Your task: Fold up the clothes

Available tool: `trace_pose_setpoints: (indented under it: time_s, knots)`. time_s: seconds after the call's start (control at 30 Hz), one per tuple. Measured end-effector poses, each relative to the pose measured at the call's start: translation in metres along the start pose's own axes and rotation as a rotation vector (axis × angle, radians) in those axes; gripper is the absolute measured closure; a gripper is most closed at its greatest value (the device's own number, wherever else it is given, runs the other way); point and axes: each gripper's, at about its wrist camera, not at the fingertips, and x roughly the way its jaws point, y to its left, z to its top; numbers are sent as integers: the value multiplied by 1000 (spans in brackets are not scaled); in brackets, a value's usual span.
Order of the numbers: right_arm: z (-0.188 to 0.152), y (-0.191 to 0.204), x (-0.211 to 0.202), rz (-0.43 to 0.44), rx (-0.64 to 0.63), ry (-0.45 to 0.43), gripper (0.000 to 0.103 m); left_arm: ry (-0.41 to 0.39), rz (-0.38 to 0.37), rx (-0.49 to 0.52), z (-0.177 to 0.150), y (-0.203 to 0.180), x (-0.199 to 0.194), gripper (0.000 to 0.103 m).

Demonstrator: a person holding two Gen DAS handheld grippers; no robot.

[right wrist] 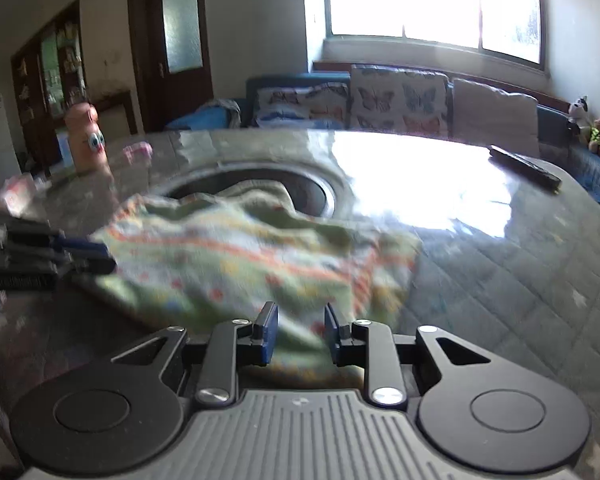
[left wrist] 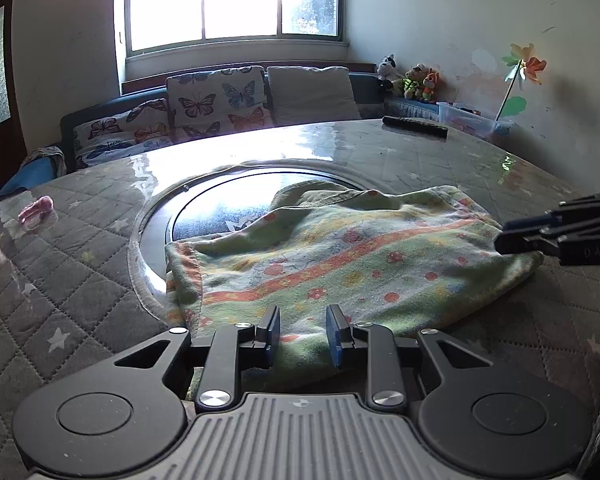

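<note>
Quilted table [left wrist: 80, 280] | sofa [left wrist: 220, 108], window [left wrist: 236, 0] | garment [left wrist: 340, 248] | both claws spread

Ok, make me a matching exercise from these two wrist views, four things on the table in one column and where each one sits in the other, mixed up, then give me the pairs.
Things:
1. floral green garment
2. black remote control
3. small pink object
4. orange toy with googly eyes

Places:
A. far edge of the table, near the sofa
B. middle of the table, partly over the round inset
C. standing upright at the table's left end, seen only in the right wrist view
D. lying alone on the quilted cover, left of the round inset

Pairs: 1-B, 2-A, 3-D, 4-C
</note>
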Motion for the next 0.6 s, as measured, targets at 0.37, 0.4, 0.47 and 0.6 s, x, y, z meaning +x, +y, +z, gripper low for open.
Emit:
trace_pose_setpoints:
  time_s: [0.37,0.4,0.47,0.6]
  knots:
    - [10,-20,23,-21,63,33,78,19,24,-59,6,21,1,75]
    - [13,-19,25,-21,54,28,78,21,30,-57,8,22,3,75]
    - [18,-18,32,-9,42,24,78,27,35,-55,11,24,8,75]
    - [26,-22,44,0,45,26,77,49,49,-66,18,34,20,75]
